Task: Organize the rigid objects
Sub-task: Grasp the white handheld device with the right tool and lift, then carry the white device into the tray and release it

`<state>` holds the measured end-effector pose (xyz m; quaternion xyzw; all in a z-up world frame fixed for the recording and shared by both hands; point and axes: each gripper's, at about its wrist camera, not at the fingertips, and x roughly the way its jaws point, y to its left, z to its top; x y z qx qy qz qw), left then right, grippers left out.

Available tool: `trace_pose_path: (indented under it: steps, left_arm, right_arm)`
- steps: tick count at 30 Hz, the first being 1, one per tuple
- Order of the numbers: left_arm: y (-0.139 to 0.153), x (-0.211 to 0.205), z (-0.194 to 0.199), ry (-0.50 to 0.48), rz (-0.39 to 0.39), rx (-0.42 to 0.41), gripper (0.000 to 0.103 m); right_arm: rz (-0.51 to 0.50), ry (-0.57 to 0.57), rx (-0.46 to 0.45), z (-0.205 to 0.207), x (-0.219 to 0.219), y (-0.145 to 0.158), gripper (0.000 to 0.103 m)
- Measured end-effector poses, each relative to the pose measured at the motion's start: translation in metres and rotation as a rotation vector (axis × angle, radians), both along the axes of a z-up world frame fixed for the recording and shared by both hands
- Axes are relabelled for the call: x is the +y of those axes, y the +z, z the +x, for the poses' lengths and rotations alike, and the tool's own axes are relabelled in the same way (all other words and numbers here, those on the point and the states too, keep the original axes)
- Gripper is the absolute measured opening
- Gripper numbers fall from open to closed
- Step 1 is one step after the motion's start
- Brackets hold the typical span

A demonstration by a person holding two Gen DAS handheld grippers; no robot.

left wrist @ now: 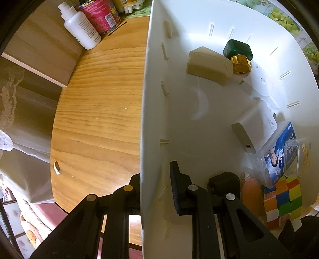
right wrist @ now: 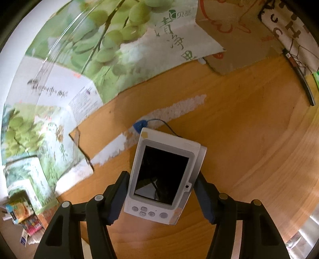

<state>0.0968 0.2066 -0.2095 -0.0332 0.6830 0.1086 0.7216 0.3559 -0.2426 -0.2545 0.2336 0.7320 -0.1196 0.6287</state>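
A white plastic basket stands on the wooden table. My left gripper is shut on the basket's near wall, one finger outside and one inside. Inside lie a beige box, a green bottle with a gold cap, a white charger, a clear box with a blue print, a colour cube and an orange bottle. In the right wrist view, a white handheld device with a dark screen lies between my right gripper's pads, which touch both its sides.
A white squeeze bottle and a red can stand at the table's far edge. A flattened carton printed with green grapes, brown cardboard and a dark pen border the device. A blue tag on a cord lies just beyond it.
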Motion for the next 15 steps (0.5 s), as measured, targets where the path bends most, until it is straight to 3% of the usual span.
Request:
trace_pose_path:
  steps: [15]
  left_arm:
    - [0.019,-0.005,-0.021,-0.011,-0.002,-0.068,0.021]
  right_arm:
    - [0.123,0.074,-0.006,-0.090,0.042,0.003,0.064]
